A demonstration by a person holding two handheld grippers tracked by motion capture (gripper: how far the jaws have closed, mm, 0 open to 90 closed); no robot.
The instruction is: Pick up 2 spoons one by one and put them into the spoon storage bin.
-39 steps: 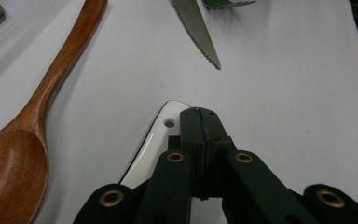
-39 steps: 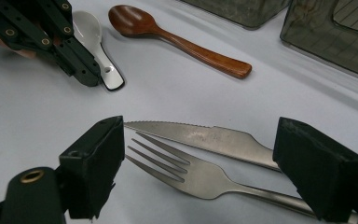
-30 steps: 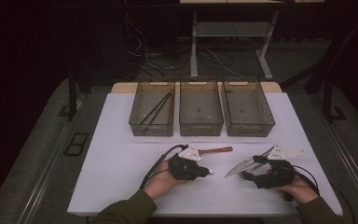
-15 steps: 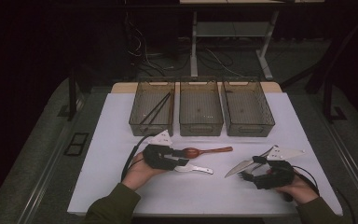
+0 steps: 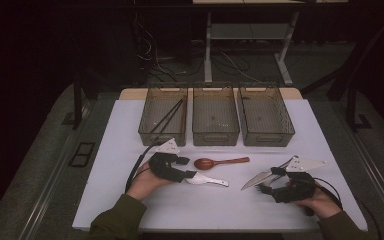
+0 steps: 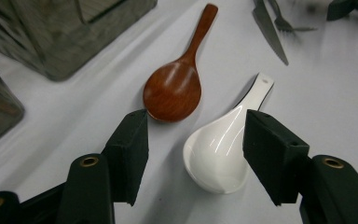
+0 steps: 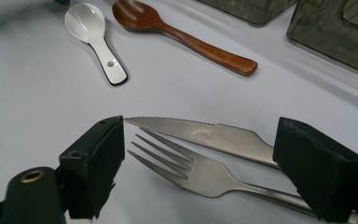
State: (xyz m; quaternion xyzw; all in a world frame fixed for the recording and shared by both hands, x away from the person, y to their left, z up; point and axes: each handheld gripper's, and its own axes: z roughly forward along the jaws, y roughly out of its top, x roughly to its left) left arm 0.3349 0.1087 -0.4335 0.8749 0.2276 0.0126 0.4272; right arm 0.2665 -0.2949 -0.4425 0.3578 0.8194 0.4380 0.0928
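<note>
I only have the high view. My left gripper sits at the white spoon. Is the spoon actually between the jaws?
Observer: Yes. The left gripper view shows the white spoon with its bowl between the jaws of the left gripper. The jaws have just been opening, and neither pad touches the spoon.
Operator: And at the right gripper, is that just a knife?
Observer: No. A fork lies beside the knife. Both are flat on the table, between the open jaws of the right gripper.
Operator: Which way do they point?
Observer: The fork's tines and the knife's tip point the same way.
</note>
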